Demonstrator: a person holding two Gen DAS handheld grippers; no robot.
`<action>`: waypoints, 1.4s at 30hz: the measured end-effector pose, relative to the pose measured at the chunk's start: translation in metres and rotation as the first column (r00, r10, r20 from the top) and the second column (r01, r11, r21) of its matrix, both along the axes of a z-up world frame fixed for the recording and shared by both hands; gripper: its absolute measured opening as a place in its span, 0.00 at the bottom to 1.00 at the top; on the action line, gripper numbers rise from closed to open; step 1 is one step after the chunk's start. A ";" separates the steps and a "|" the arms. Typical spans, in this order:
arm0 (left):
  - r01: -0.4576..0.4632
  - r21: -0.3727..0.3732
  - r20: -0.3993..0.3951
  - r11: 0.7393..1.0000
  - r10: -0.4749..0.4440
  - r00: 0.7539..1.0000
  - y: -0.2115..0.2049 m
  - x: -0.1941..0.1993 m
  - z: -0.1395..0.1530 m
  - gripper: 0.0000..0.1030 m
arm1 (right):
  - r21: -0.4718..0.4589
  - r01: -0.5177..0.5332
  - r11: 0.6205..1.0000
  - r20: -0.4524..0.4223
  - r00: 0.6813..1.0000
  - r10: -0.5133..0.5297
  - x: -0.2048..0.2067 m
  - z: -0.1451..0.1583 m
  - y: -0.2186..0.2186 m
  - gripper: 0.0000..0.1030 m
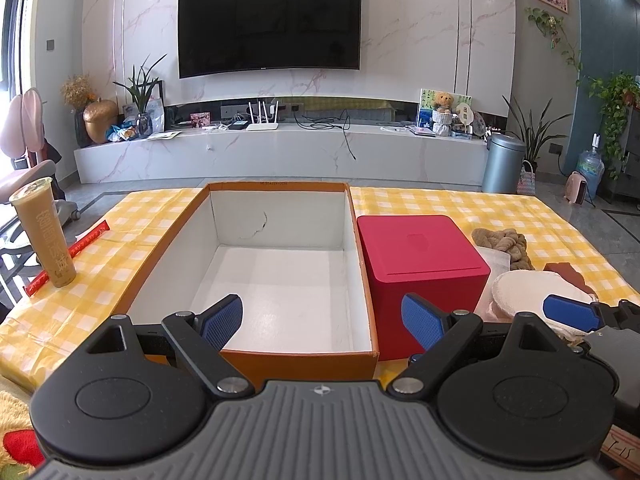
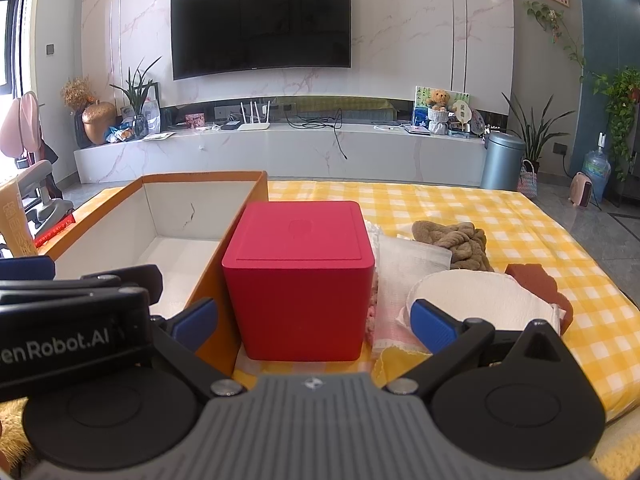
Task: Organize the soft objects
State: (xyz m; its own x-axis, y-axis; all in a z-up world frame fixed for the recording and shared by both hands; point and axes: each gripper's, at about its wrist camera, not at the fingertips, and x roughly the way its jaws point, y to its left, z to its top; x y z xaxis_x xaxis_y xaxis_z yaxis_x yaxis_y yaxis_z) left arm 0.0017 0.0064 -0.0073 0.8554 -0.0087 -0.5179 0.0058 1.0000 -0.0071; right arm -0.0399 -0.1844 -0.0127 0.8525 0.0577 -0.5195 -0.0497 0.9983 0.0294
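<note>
An orange cardboard box [image 1: 168, 240] [image 2: 240, 216] with a white, empty inside sits open on the yellow checked cloth. A closed red cube box [image 1: 420, 264] [image 2: 300, 276] stands right beside it. To the right of the cube lie soft things: a brown knitted piece [image 2: 460, 240] [image 1: 504, 244], a white gauze cloth [image 2: 408, 264], a round cream pad [image 2: 472, 296] [image 1: 528, 292] and a rust-brown piece [image 2: 536, 284]. My left gripper [image 1: 324, 320] is open in front of the orange box. My right gripper [image 2: 316, 320] is open in front of the red cube. Neither holds anything.
A tall plastic cup of beige drink [image 1: 44, 236] stands at the left on the cloth, next to a red packet [image 1: 72, 252]. A yellow plush thing [image 1: 16, 420] lies at the near left. Beyond the table are a TV wall, a low cabinet and a grey bin [image 2: 502, 160].
</note>
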 end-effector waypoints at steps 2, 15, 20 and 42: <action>-0.001 0.000 -0.001 1.000 0.001 1.000 0.002 -0.001 -0.002 1.00 | -0.001 0.000 1.000 -0.003 1.000 0.000 0.000 -0.001 0.000 0.97; -0.020 0.029 -0.024 0.999 0.020 0.999 0.000 -0.004 -0.005 1.00 | -0.011 -0.002 1.000 -0.018 1.000 0.002 0.002 -0.002 0.003 0.97; -0.007 0.032 -0.039 0.999 0.008 0.999 -0.004 0.000 0.001 1.00 | -0.014 0.009 1.000 -0.029 1.000 -0.009 0.004 -0.002 0.002 0.97; 0.108 -0.018 -0.026 0.994 -0.109 0.994 -0.052 0.029 0.046 1.00 | 0.146 0.236 0.961 -0.144 0.966 -0.215 0.059 0.065 -0.134 0.97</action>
